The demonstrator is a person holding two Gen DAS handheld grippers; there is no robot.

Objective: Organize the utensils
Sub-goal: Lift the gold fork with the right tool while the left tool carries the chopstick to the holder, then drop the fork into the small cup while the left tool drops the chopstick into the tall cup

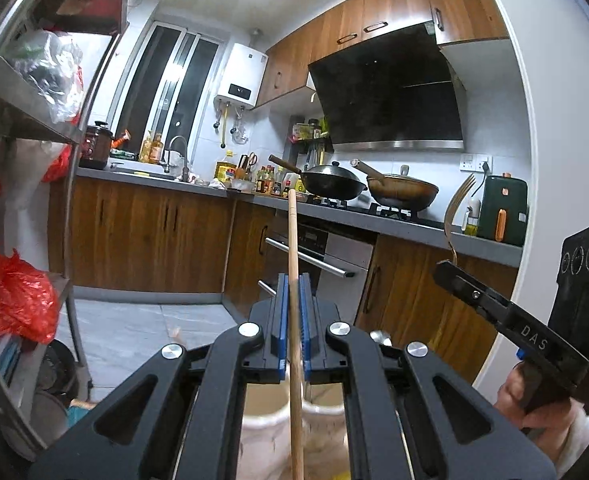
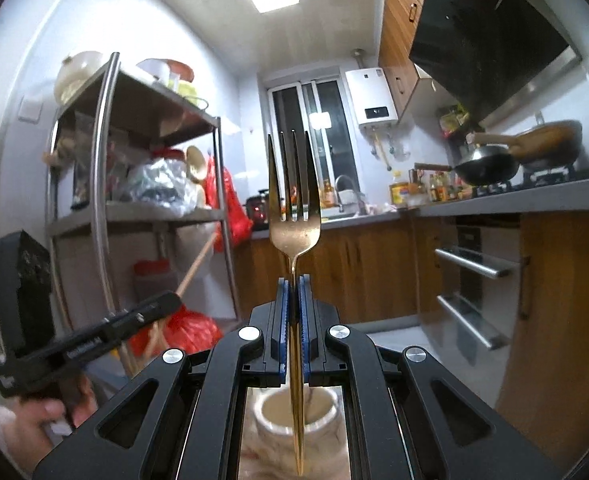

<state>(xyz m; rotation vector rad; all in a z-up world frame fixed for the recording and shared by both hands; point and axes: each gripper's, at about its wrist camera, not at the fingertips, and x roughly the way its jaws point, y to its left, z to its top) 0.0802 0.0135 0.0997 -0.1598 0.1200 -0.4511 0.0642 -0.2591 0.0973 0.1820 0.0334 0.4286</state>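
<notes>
Kitchen fills both of my views: a grey counter [image 1: 394, 224] runs over wooden cabinets, a black range hood [image 1: 390, 88] hangs above two woks, the dark wok [image 1: 332, 184] and the brown wok [image 1: 404, 192], and a metal shelf rack [image 2: 134, 216] with red bags stands on the other side of the room.

Below my grippers I see a pale ceramic utensil holder [image 2: 298, 412], partly hidden by the gripper frames; it shows through both wrist views.

My left gripper [image 1: 293, 312] points level, its blue pads pressed tight on a wooden chopstick [image 1: 292, 240]. The stick stands nearly upright, its top rising above the jaws and its lower end passing down in front of the holder's mouth. I cannot tell whether the tip is inside.

My right gripper [image 2: 293, 308] also points level and pinches a gold fork [image 2: 293, 216] by its neck, tines up, handle hanging down over the holder's opening.

From the left view I see the right gripper off to the side with the fork curving upward above it, and a hand [image 1: 534, 404] gripping its handle.
</notes>
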